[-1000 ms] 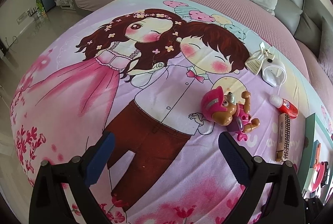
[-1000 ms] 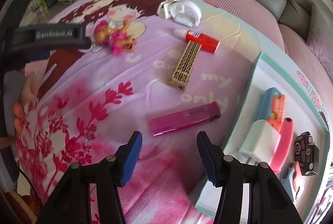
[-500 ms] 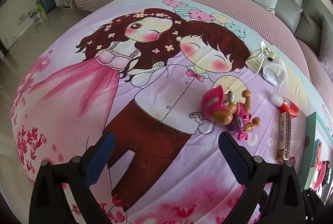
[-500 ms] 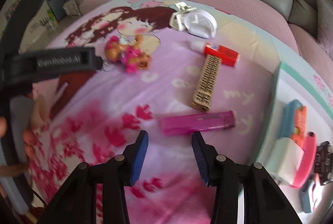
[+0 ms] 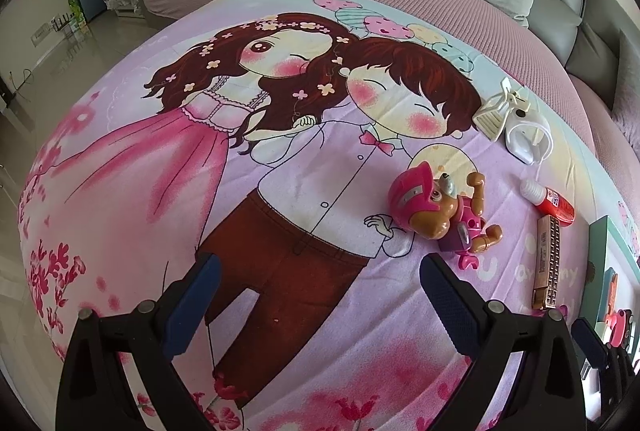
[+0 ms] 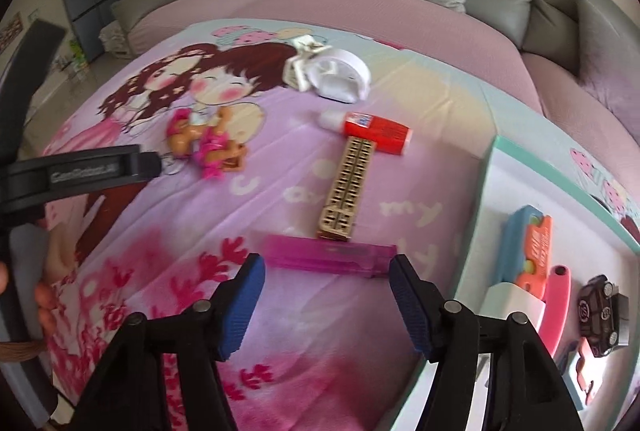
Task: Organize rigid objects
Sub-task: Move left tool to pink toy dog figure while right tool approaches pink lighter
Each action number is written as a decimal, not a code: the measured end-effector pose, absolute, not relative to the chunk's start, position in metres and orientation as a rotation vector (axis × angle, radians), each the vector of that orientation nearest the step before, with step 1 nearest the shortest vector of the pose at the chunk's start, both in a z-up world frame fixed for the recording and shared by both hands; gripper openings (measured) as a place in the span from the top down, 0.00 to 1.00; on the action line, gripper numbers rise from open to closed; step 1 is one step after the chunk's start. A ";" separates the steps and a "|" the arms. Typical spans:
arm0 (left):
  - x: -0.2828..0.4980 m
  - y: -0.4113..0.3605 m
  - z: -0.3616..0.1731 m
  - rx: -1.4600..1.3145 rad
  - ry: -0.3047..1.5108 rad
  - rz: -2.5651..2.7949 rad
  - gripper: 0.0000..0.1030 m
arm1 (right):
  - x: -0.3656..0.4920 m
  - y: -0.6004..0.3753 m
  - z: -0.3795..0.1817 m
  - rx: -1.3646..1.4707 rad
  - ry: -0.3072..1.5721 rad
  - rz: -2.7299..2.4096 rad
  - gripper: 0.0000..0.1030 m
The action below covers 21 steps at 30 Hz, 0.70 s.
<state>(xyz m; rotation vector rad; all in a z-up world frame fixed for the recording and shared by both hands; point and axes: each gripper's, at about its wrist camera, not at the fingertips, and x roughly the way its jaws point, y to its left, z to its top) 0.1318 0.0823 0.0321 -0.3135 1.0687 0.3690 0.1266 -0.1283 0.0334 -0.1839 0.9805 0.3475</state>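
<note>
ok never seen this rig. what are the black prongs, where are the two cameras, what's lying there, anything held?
There is no robot: a person holds a two-finger gripper in each hand, each with a fisheye camera looking along its fingers. One view shows the left gripper, open and empty, above a cartoon blanket near a toy dog. The other shows the right gripper, open, just short of a pink lighter. Beyond lie a tan harmonica and a red glue bottle. A tray at right holds sorted items.

harmonica (image 6: 346, 192) crowds lighter (image 6: 330, 258); tray wall (image 6: 476, 215) flanks right.
</note>
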 end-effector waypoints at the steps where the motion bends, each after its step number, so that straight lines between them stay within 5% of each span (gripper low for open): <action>1: 0.132 0.082 0.032 -0.315 1.070 0.367 0.04 | 0.128 -0.130 0.033 -0.178 0.982 0.347 0.29; 9: 0.133 0.083 0.029 -0.336 1.071 0.347 0.04 | 0.135 -0.125 0.025 -0.176 0.989 0.339 0.09; 21: 0.135 0.076 0.034 -0.336 1.034 0.290 0.03 | 0.141 -0.116 0.014 -0.194 0.992 0.326 0.03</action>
